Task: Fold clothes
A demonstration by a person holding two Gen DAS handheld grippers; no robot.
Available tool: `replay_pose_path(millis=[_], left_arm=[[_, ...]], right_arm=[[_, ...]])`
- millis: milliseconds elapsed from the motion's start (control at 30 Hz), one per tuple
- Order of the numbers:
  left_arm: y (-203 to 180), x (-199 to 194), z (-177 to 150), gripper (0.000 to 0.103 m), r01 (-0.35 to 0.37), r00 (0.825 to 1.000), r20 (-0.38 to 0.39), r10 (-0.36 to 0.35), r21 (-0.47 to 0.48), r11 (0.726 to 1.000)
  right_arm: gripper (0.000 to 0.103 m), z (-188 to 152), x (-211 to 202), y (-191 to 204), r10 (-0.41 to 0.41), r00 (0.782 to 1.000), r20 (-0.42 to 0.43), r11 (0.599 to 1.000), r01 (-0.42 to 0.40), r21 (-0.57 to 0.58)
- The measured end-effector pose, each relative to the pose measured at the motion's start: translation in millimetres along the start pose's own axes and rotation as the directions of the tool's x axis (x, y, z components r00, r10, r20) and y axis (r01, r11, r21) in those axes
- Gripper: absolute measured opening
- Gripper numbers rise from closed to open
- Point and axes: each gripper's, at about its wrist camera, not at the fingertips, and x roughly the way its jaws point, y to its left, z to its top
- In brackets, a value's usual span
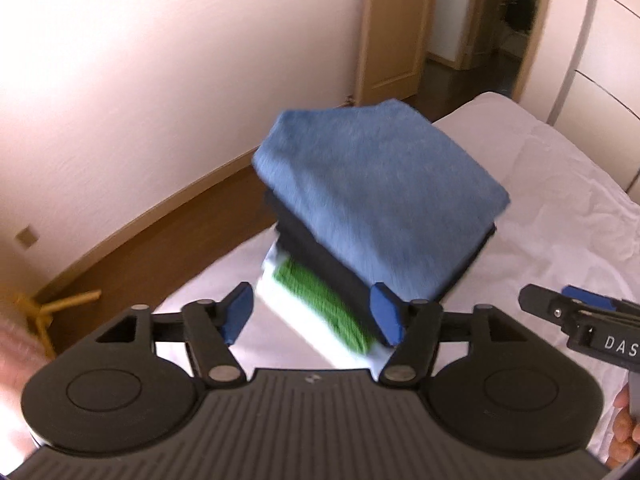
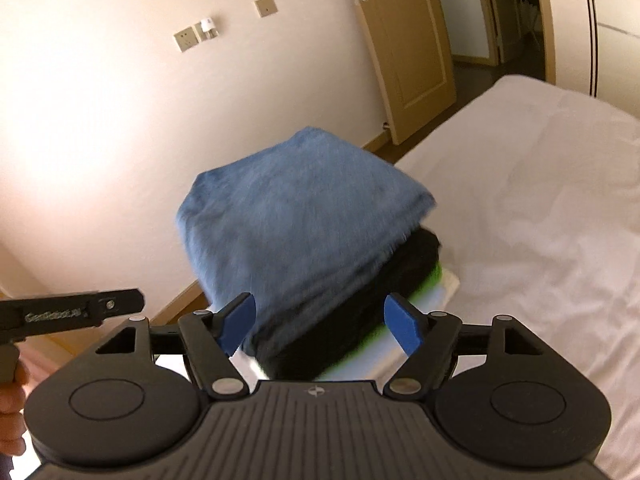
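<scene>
A stack of folded clothes sits on the white bed (image 1: 560, 216). A folded blue garment (image 1: 380, 192) lies on top, over a dark navy one (image 1: 320, 256), a green one (image 1: 320, 300) and a white one (image 1: 296, 320). The stack also shows in the right wrist view, with the blue garment (image 2: 296, 216) uppermost. My left gripper (image 1: 312, 312) is open and empty just in front of the stack. My right gripper (image 2: 320, 324) is open and empty, also just before the stack, and it shows at the right edge of the left wrist view (image 1: 580, 312).
The bed (image 2: 540, 208) stretches right and back. A pale wall with a wooden skirting (image 1: 160, 208) runs on the left. A wooden door (image 2: 404, 52) stands at the back. A yellow wooden frame (image 1: 48, 308) sits on the floor at left.
</scene>
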Motion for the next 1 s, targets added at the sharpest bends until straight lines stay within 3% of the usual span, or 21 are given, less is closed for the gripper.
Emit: replay_pose_path(millis=[300, 567, 1000], left_arm=[[-50, -95, -75, 0.085, -0.098, 0.995, -0.006, 0.098, -0.066, 0.993], [-89, -153, -134, 0.091, -0.145, 0.989, -0.015, 0.145, -0.099, 0.984], [-131, -198, -169, 0.102, -0.194, 0.979, 0.035, 0.201, -0.131, 0.972]], right_arm=[[0.099, -50, -95, -27, 0.068, 0.998, -0.015, 0.997, -0.069, -0.045], [0.101, -86, -166, -51, 0.119, 0.993, -0.018, 0.985, -0.12, -0.126], [0.102, -109, -223, -68, 0.158, 0.987, -0.007, 0.956, -0.154, -0.249]])
